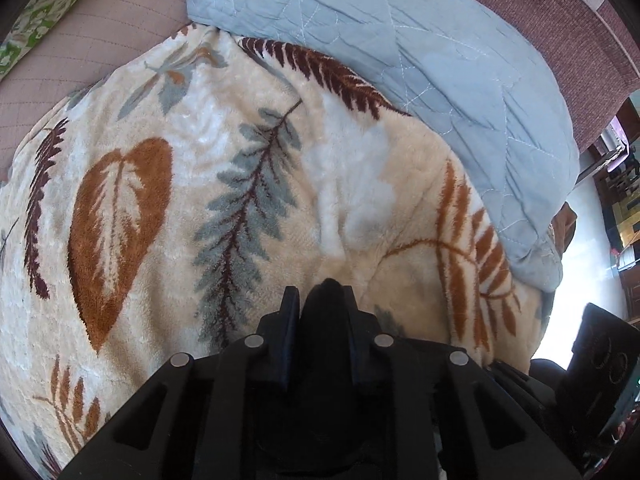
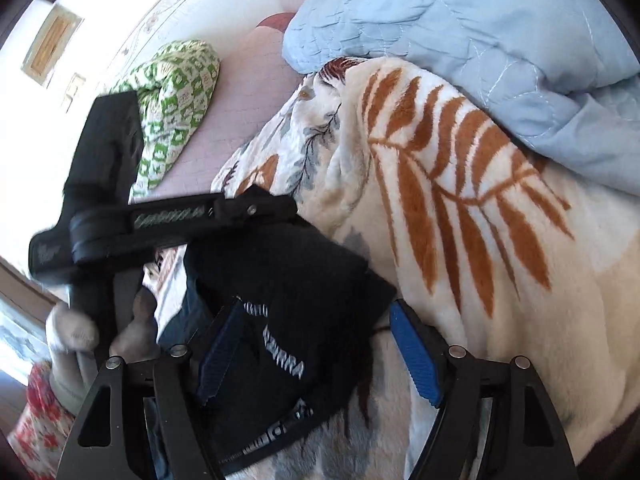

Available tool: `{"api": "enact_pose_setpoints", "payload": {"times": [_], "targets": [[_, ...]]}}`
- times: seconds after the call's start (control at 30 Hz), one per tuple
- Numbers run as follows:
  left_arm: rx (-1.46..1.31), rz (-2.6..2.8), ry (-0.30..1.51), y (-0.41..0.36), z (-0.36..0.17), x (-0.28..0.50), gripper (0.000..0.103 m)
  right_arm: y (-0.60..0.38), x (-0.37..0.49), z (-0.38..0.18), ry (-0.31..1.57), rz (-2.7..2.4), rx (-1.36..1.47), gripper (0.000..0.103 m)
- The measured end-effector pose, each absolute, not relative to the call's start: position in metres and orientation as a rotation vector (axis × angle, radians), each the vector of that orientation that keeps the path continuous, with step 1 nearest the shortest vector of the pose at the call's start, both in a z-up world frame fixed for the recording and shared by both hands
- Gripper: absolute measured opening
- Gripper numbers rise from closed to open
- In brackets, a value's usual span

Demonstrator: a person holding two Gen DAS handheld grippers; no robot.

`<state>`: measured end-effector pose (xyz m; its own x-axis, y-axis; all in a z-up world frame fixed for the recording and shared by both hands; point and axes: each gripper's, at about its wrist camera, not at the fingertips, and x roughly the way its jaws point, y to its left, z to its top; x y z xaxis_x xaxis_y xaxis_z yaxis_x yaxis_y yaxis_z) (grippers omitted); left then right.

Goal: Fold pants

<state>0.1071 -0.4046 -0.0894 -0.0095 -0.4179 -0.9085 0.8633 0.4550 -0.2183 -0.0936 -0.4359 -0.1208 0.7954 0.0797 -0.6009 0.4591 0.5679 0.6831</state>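
Pinching a peak of black cloth, the left tongs (image 1: 322,294) are clamped on the pants (image 2: 288,304), with a dark nub of fabric poking up between the two closed tips in the left wrist view. Over on the right, the right tongs (image 2: 316,350) stand wide apart, blue pads (image 2: 414,356) showing, and the bunched garment lies right in that gap, spilling toward the left pad and down toward the camera. So the pants are at both tools at once: gripped on the left, merely sitting between the open fingers on the right. The right wrist view also catches the left tool reaching in from the left side, its tips at the upper edge of the bundle, just beyond the right one's reach. The bundle's long axis, as far as I can judge, runs from that upper-left grip down toward the lower middle of the right view, white lettering along it. The right tongs look best placed to close next, a short move in. Count: one pair of pants, one leaf-print blanket (image 1: 168,184) under everything, one blue quilt (image 1: 420,60) beyond it, one green checked cloth (image 2: 176,92) off to the side, two tools.
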Motion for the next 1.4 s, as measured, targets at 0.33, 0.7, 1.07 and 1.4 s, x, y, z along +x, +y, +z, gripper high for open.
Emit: {"api": "enact_pose_setpoints", "payload": {"times": [0.33, 0.7, 1.07, 1.4], "targets": [[0.485, -1.02, 1.174, -0.399, -0.081, 0.094, 0.019, -0.441, -0.084, -0.126, 0.634, -0.18, 0.977, 0.026], [0.272, -0.995, 1.082, -0.321, -0.009, 0.1, 0.019, -0.404, -0.085, -0.058, 0.565, -0.06, 0.841, 0.022], [-0.078, -0.88, 1.052, -0.163, 0.01, 0.121, 0.019, -0.284, -0.046, -0.003, 0.635, 0.208, 0.632, 0.019], [-0.25, -0.765, 1.088, -0.063, -0.03, 0.129, 0.019, -0.175, -0.017, -0.037, 0.808, 0.319, 0.465, 0.019]]}}
